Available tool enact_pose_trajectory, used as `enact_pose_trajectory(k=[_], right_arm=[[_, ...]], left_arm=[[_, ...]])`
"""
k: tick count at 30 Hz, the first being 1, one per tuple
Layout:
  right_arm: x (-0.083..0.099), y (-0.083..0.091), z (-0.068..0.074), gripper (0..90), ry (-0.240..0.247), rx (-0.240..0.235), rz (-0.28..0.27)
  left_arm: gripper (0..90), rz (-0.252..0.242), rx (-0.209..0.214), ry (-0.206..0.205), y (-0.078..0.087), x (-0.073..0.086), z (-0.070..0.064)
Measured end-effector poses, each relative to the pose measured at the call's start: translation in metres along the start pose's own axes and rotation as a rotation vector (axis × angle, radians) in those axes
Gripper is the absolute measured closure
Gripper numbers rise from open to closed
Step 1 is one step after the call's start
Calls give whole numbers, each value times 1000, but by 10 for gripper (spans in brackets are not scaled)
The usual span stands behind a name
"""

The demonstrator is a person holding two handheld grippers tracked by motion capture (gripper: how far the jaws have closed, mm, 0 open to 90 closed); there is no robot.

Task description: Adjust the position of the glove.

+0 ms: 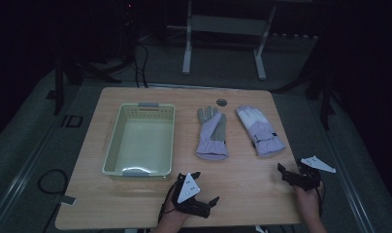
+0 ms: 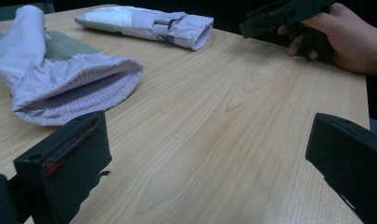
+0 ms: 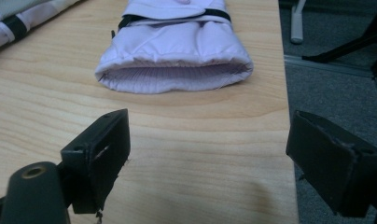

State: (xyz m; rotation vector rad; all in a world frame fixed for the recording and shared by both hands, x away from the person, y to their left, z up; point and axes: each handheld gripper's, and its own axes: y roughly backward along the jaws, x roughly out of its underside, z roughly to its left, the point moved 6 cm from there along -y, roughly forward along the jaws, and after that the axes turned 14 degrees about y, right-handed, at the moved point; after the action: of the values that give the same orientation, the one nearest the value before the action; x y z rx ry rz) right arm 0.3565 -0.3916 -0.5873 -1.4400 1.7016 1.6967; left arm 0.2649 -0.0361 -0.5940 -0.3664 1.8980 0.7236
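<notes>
plainly, both tools are at the approach stage, nothing gripped yet. the left gripper sits at the near edge of the table, about 6 o'clock from the table's centre, its jaws spread wide with bare wood between them. the right gripper rests at roughly 4 o'clock, near the right edge, and its jaws too stand wide apart and empty.

outward from the left tool, at about 12 o'clock, lies the left glove, palm side grey, cuff toward the person; in the left gripper view its ribbed cuff mouth gapes just beyond the near jaw. from the right tool, the right glove lies at about 11 o'clock, its cuff facing the jaws in the right gripper view. the two gloves lie near each other but apart. the pale green basket stands at 9 o'clock from them, with nothing inside.

the likely next move is each tool advancing to its cuff and pinching one lip of fabric; the soft edge lies low on the wood, so a shallow, flat entry seems needed.

the fingertips of both gloves are cut off in the gripper views, and the dim light blurs the strap details in the high view.
</notes>
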Motion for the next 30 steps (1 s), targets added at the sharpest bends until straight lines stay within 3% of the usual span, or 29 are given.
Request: enact_pose_trajectory(k=[12, 14, 17, 19, 22, 24, 30], right_arm=[[0, -1, 1, 116, 1, -9, 22], [2, -1, 2, 128, -3, -12, 48], [5, -5, 5, 153, -36, -113, 126], [4, -6, 6, 157, -66, -153, 152], [0, -4, 7, 157, -76, -158, 133], [-8, -1, 11, 125, -38, -155, 125], [-20, 1, 21, 119, -31, -178, 133]], left_arm=[[1, 2, -5, 7, 0, 0, 1], [1, 2, -5, 8, 0, 0, 1], [1, 3, -5, 8, 0, 0, 1], [1, 2, -5, 6, 0, 0, 1], [1, 2, -7, 2, 0, 0, 0], [1, 3, -7, 2, 0, 0, 0], [1, 4, -4, 5, 0, 0, 1]])
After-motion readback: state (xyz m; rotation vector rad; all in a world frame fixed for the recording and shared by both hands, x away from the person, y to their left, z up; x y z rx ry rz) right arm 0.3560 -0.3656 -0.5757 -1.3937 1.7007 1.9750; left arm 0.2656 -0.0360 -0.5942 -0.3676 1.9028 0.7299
